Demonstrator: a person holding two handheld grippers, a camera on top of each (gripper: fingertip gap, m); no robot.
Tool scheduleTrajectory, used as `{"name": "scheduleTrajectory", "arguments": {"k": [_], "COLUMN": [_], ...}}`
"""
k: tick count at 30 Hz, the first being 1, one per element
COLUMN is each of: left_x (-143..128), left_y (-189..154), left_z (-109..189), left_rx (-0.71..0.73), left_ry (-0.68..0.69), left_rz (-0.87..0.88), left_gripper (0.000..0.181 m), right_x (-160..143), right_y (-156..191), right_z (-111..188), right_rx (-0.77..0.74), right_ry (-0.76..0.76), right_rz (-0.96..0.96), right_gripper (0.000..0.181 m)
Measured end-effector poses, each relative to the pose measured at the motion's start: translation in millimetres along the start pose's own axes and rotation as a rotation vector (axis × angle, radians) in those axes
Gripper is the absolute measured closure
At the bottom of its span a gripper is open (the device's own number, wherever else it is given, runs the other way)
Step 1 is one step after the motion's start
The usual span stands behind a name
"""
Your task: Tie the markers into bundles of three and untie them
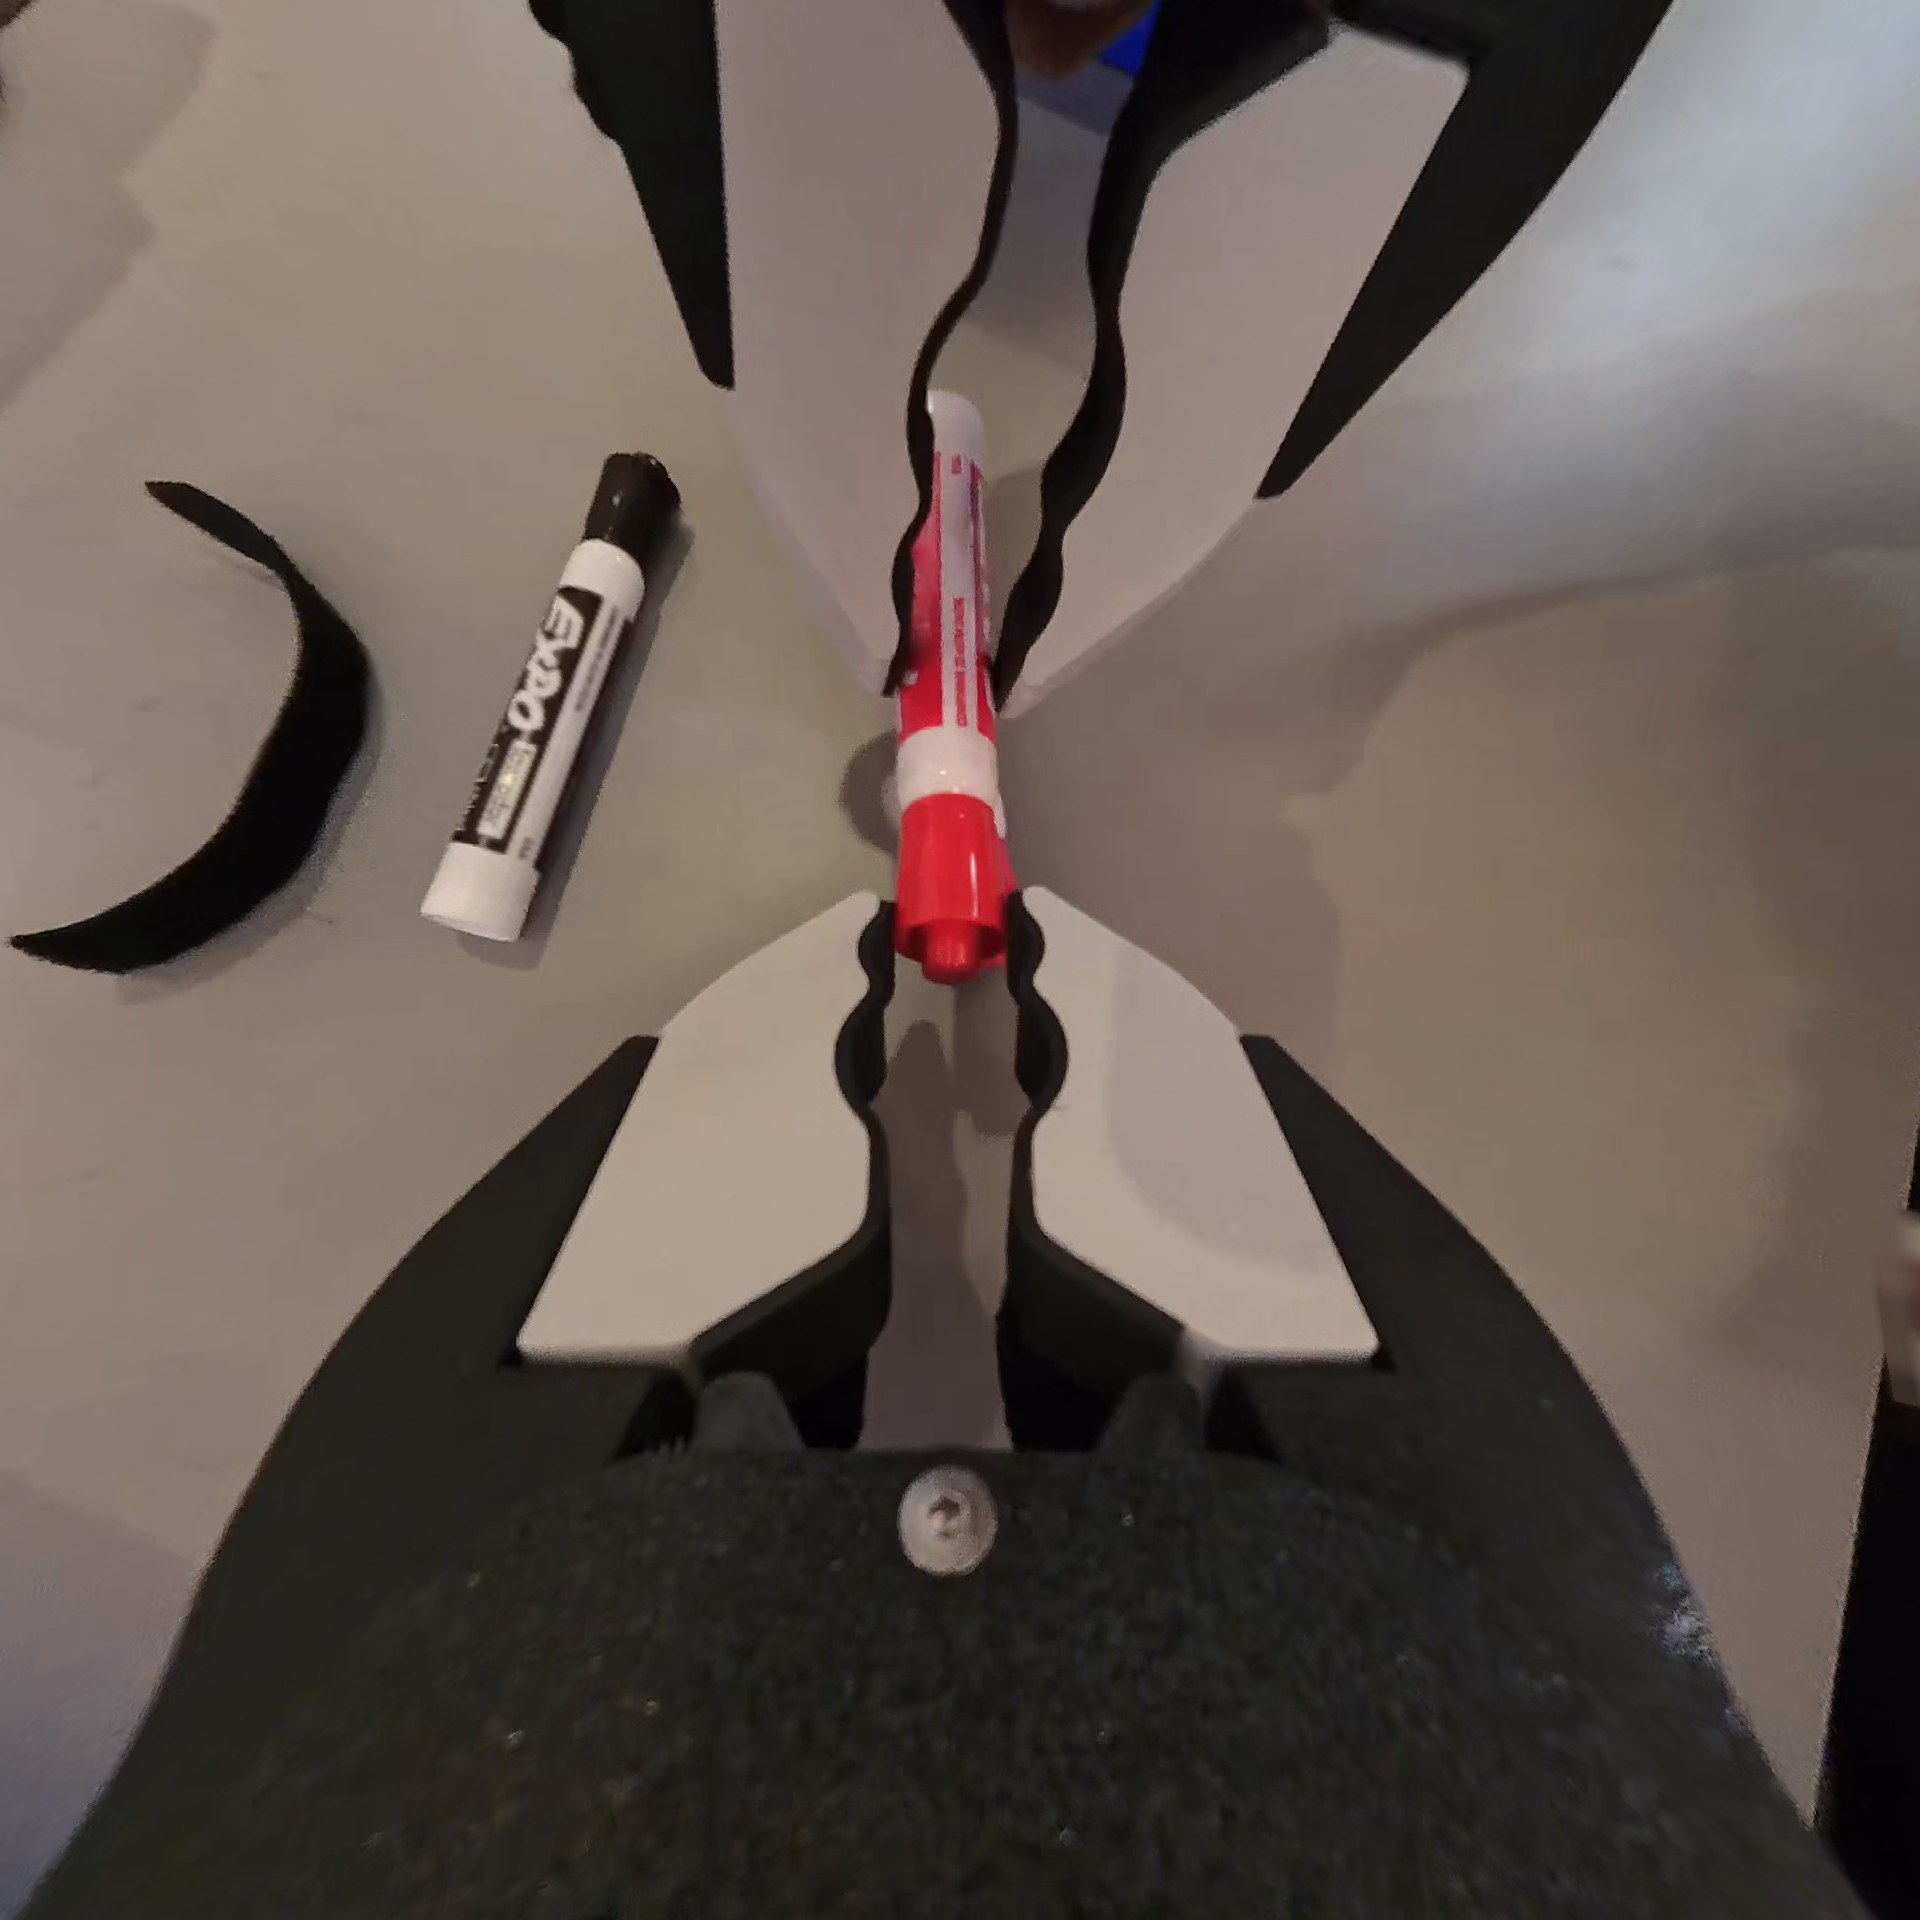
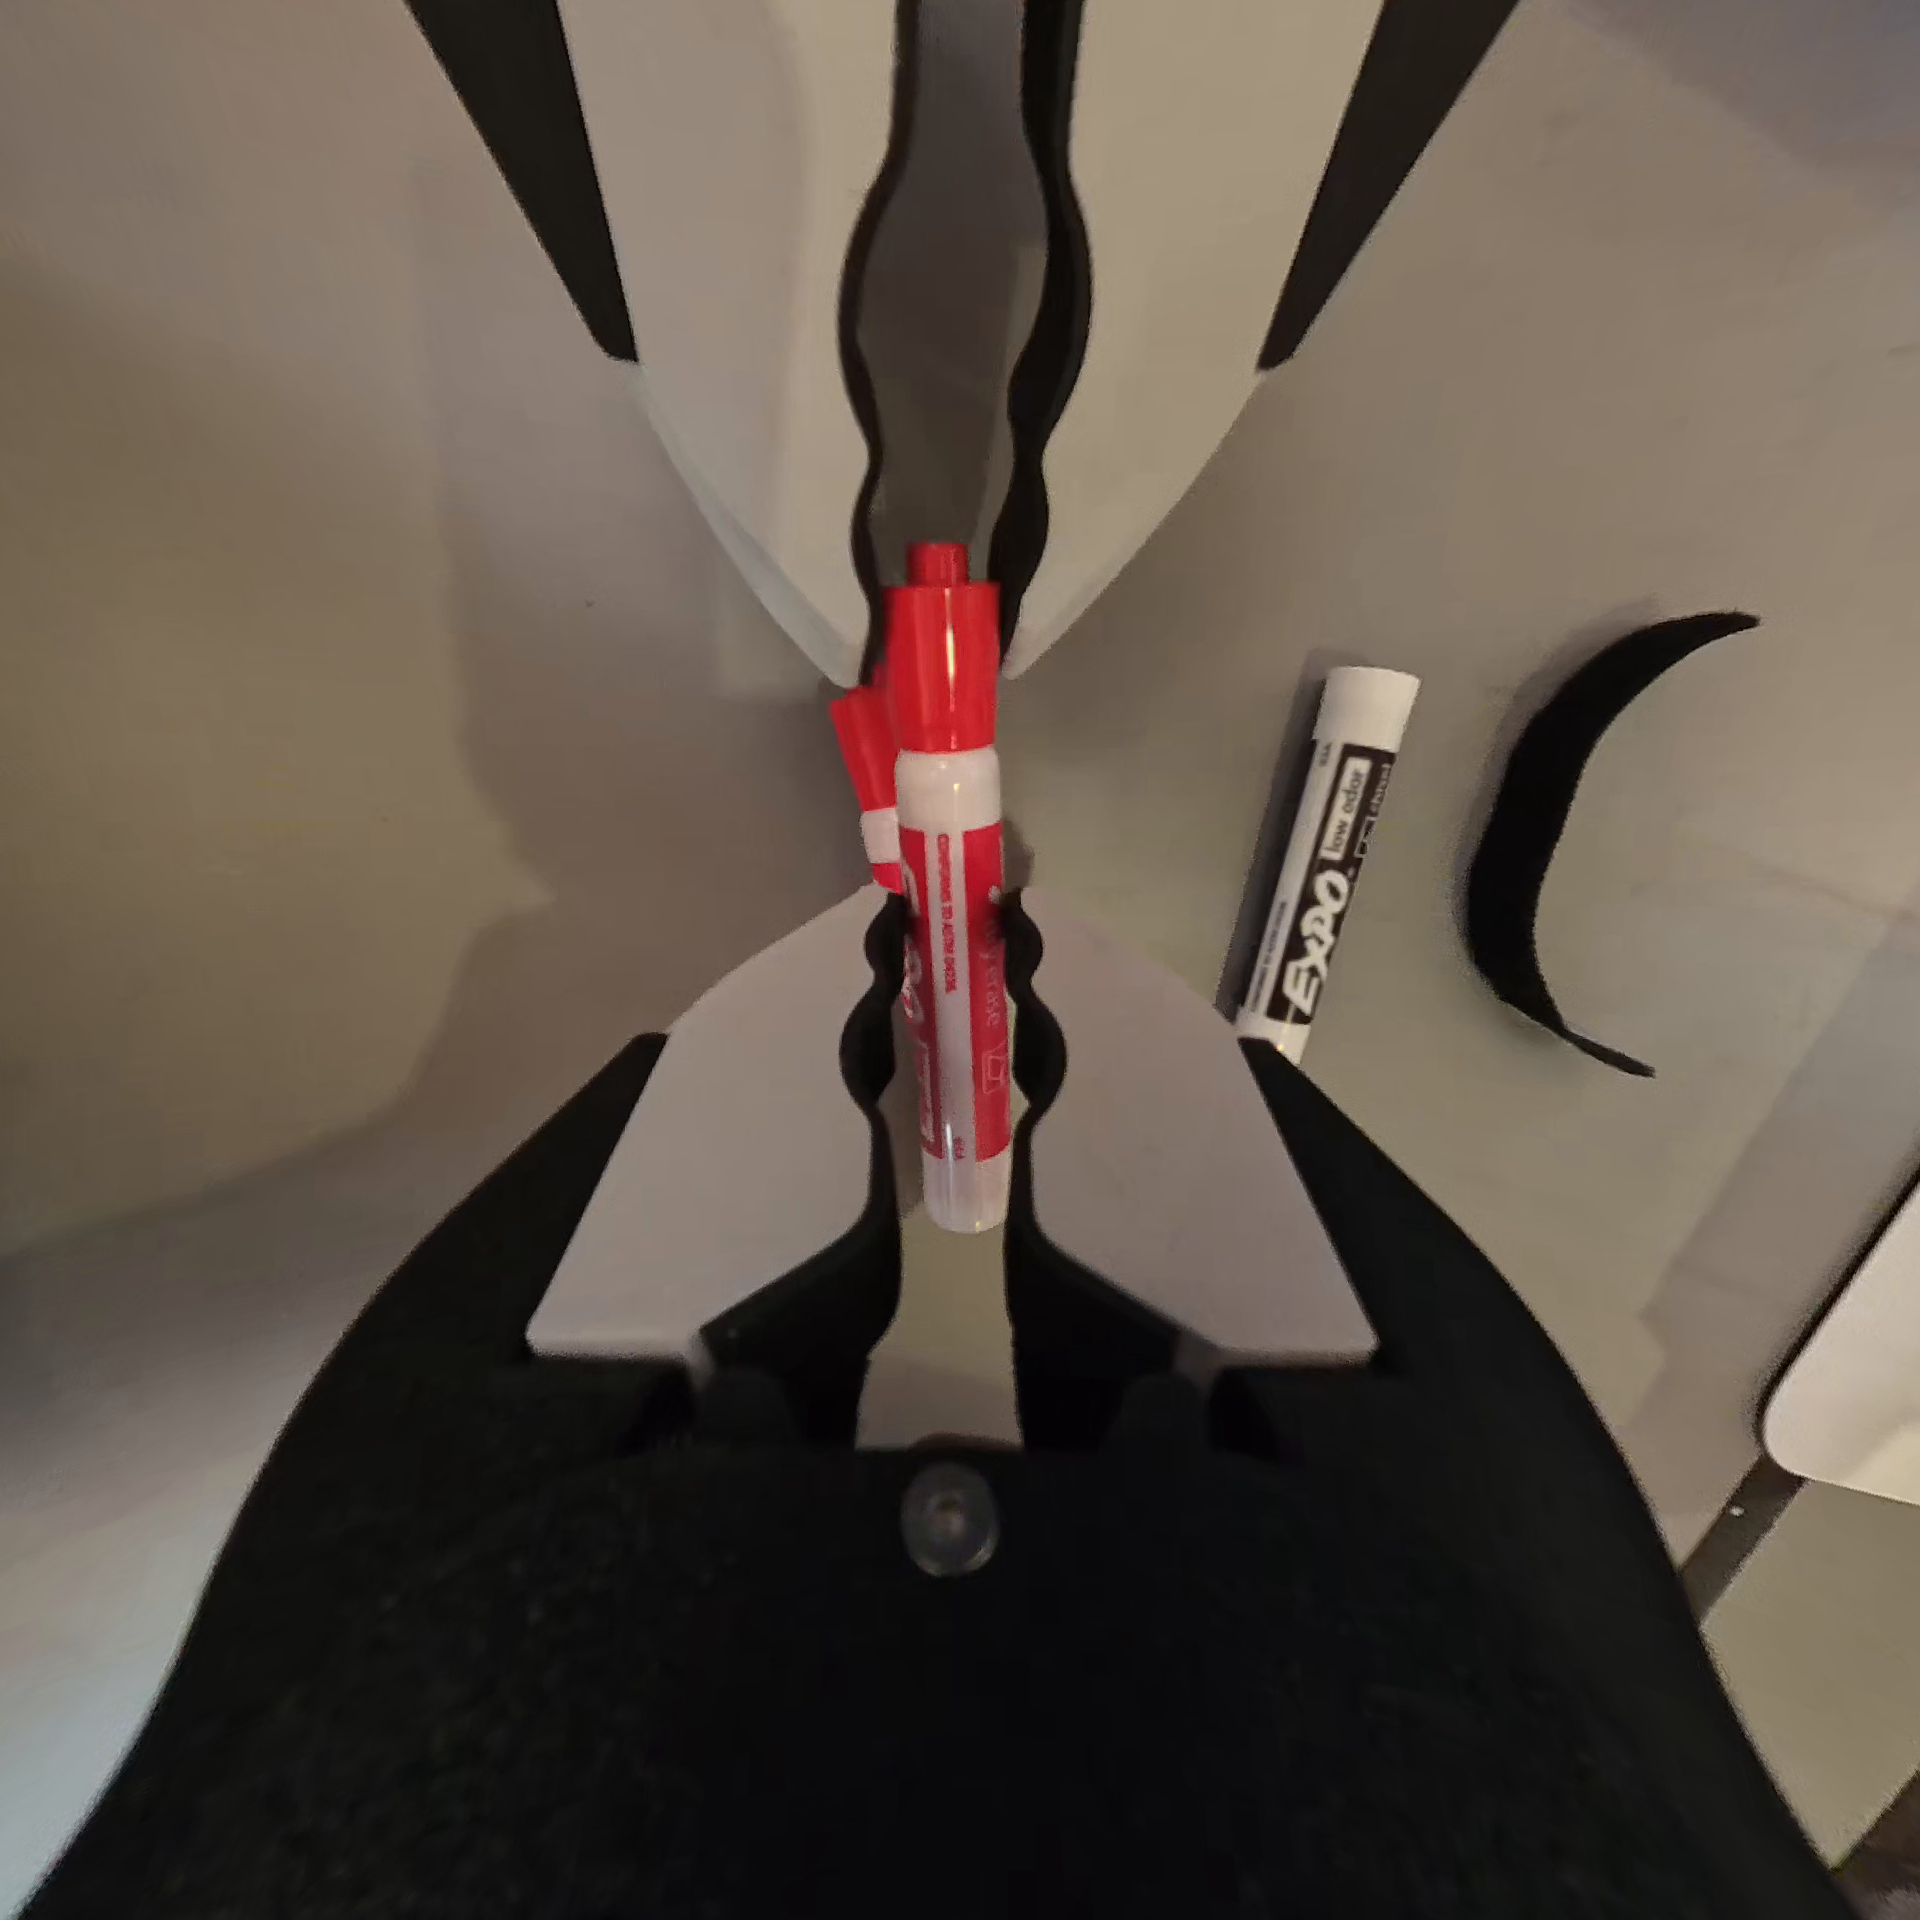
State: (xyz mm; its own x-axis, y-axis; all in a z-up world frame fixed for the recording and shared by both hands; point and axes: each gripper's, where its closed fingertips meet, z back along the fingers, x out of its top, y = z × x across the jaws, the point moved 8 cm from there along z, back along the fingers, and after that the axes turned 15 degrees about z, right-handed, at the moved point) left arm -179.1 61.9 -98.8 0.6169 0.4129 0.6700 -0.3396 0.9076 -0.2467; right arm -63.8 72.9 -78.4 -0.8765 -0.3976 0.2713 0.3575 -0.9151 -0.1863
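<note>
A red marker point(image 1: 948, 727) is held in the air between my two grippers, which face each other. My right gripper point(image 2: 951, 925) is shut on its barrel; in the left wrist view it point(image 1: 945, 675) comes in from the top. My left gripper point(image 1: 951, 914) closes on the red cap, and it point(image 2: 940, 655) shows at the top of the right wrist view. A second red marker point(image 2: 864, 779) sits just behind the first, mostly hidden. A black marker point(image 1: 551, 696) point(image 2: 1314, 862) lies on the table beside a curled black strap point(image 1: 260, 748) point(image 2: 1548, 831).
The grey table point(image 1: 1558, 935) lies under both grippers. A white flat object point(image 2: 1860, 1371) sits at the table's edge at the right of the right wrist view.
</note>
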Motion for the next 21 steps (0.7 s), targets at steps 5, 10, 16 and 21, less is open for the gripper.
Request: {"name": "scheduleTrajectory", "arguments": {"k": [5,10,16,21], "left_x": [-5.5,-10.5,-9.2,-9.2], "left_y": [-4.9,-11.8,-0.7,7.6], "left_z": [-6.4,-4.0,-6.6,-5.6], "left_rx": [0.023,0.065,0.086,0.063], "left_ry": [0.008,0.022,0.033,0.030], "left_rz": [0.003,-0.024,0.011,0.053], "left_gripper": [0.162,0.162,0.162,0.162], "right_x": [-12.1,-11.2,-7.4,-5.8], "right_y": [11.3,19.8,-3.4,-13.2], "right_z": [-5.4,-18.6,-38.2,-44.5], "right_rx": [-0.028,-0.021,0.038,0.109], "right_ry": [0.076,0.118,0.124,0.107], "right_rz": [0.004,0.052,0.038,0.001], "right_gripper": [0.144,0.137,0.139,0.152]}}
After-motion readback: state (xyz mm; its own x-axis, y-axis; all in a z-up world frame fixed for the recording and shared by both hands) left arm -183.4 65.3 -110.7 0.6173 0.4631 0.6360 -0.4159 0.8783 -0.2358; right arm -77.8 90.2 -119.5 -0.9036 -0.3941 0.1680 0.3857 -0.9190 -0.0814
